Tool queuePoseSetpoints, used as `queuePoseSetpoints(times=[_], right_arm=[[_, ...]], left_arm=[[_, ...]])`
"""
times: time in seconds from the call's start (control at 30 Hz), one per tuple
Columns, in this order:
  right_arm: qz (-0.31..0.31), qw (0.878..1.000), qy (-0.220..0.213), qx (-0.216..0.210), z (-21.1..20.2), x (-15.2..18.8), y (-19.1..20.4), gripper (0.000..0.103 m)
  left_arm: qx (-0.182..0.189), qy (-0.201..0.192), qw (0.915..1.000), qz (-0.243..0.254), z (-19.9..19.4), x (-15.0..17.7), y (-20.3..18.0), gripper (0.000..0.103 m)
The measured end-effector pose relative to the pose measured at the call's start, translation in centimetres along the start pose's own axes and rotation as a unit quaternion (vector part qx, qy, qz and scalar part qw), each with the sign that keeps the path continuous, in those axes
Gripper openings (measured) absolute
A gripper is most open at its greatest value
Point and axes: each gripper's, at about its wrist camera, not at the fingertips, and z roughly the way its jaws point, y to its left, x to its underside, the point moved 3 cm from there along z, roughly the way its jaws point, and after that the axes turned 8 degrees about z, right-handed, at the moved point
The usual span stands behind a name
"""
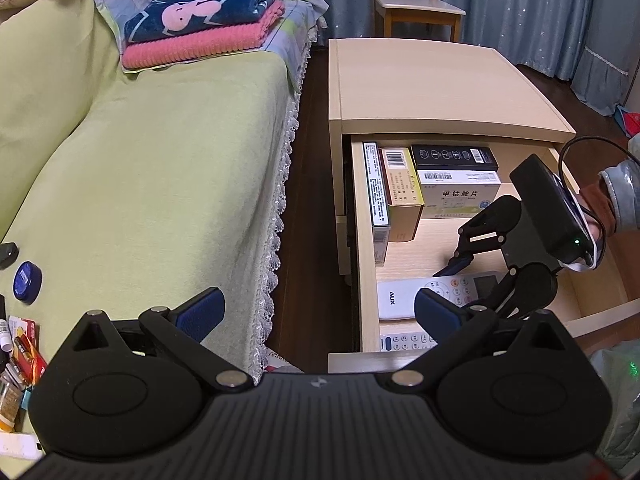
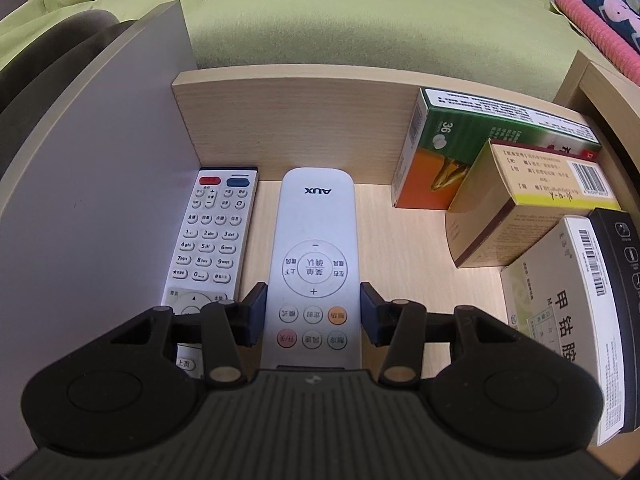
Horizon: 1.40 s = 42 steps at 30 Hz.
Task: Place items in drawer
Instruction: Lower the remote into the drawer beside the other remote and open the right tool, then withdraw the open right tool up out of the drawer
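The wooden drawer [image 1: 366, 240] of the nightstand is pulled out. On its floor lie a white AUX remote [image 2: 312, 220] and, beside it against the front panel, a white keypad remote [image 2: 212, 232]. Several medicine boxes [image 2: 532, 208] stand at the drawer's back. My right gripper [image 2: 312, 312] is inside the drawer, open, with one pad [image 2: 256, 312] on each side of the AUX remote's button end and a thin gap showing. My left gripper [image 1: 320, 308] hangs wide open and empty above the floor strip between bed and nightstand. From there I see the AUX remote [image 1: 396, 300] and the right gripper [image 1: 472, 284].
A bed with a green cover [image 1: 140, 180] lies left of the nightstand top [image 1: 432, 84]. Folded blankets [image 1: 200, 28] rest at its far end. A blue tin [image 1: 27, 280] and several small items [image 1: 20, 352] sit near its left edge. A sleeve [image 1: 620, 196] enters at right.
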Motion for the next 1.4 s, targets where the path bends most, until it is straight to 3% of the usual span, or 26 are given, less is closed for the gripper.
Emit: queuePoseSetpoints(times=[0.1,0.37,0.4,0.5,0.7,0.87,1.07,1.23,1.4], right_arm=[[0.024,1.000,0.004,-0.011,0.0,-0.1,-0.4,0.044],[0.115,0.992,-0.037,-0.021,-2.8,-0.7,-2.0,0.044],[0.137,0.989,-0.044,-0.014,-3.0,-0.8,-2.6,0.043],[0.224,0.974,-0.043,0.019,-3.3,-0.2,-4.8,0.029],[0.332,0.943,-0.009,0.032,-1.8,1.5,-6.5,0.028],[0.349,0.937,-0.016,0.022,-1.2,1.5,-5.6,0.028],[0.347,0.938,-0.018,0.003,-1.4,1.5,-4.5,0.028],[0.353,0.935,-0.020,0.016,-1.6,1.3,-4.4,0.028],[0.404,0.913,-0.007,0.049,-3.5,3.2,-5.8,0.028]], left_arm=[[0.001,-0.001,1.0000,0.000,0.0,0.0,0.0,0.102],[0.003,-0.003,1.0000,0.001,0.1,-0.1,0.1,0.102],[0.003,-0.004,1.0000,0.000,0.1,-0.1,0.1,0.102],[0.002,-0.003,1.0000,-0.003,0.1,0.0,0.1,0.102],[0.004,0.001,1.0000,-0.006,0.5,0.0,0.2,0.102],[0.004,0.000,1.0000,-0.006,0.4,0.1,0.3,0.102],[0.006,0.001,0.9999,-0.009,0.5,0.1,0.4,0.102],[0.009,-0.001,1.0000,-0.004,0.4,0.0,0.1,0.102],[0.010,-0.002,0.9999,-0.006,0.4,0.1,0.1,0.102]])
